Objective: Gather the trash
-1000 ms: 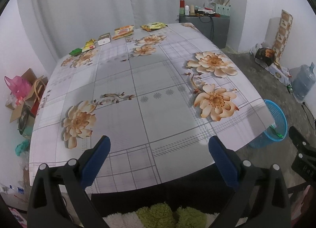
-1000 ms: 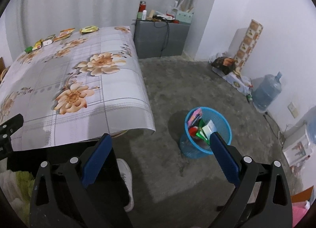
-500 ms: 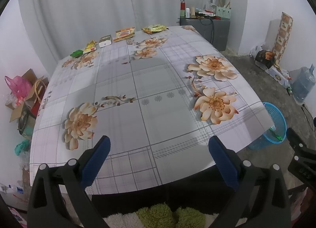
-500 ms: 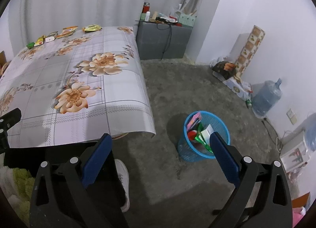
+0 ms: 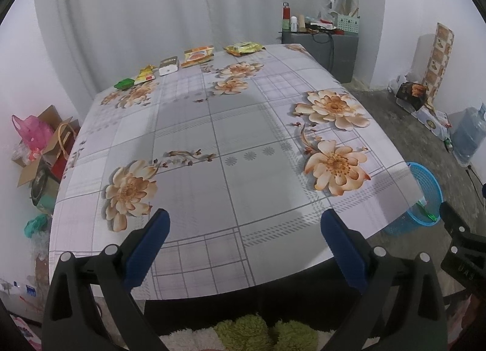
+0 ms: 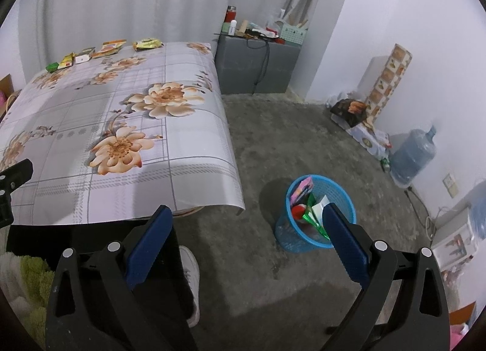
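Trash wrappers (image 6: pixel 306 209) stood crammed in the blue basket (image 6: pixel 313 238) on the floor, just off the table's (image 5: pixel 243 168) near right corner. Both the left tool (image 5: pixel 244 225) and the right tool (image 6: pixel 247 223) were spread wide and held nothing. Along the table's far edge lay more packets: green (image 5: pixel 124 83), yellow (image 5: pixel 145 74), a white box (image 5: pixel 168 67), orange (image 5: pixel 197 54) and yellow-green (image 5: pixel 244 47).
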A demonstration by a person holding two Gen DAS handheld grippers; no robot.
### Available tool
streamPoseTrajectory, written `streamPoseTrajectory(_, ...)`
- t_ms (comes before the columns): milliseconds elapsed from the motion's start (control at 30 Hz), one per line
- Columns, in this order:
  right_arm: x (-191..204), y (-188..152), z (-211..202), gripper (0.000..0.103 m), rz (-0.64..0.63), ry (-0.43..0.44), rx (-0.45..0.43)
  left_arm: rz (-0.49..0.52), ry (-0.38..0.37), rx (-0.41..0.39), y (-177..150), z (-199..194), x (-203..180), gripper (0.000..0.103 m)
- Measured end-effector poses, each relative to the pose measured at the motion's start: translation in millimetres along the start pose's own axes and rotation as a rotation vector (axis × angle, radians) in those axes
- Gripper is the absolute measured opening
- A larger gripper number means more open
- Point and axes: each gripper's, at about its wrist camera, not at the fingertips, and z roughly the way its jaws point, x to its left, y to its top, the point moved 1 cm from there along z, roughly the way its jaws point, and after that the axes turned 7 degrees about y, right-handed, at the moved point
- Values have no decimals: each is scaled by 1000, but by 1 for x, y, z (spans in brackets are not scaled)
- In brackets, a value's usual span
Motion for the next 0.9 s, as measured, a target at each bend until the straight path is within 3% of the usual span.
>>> streamPoseTrajectory(900,-1,2,-1,95,-7,9,-5,4,1,6,-2,-1,0,97)
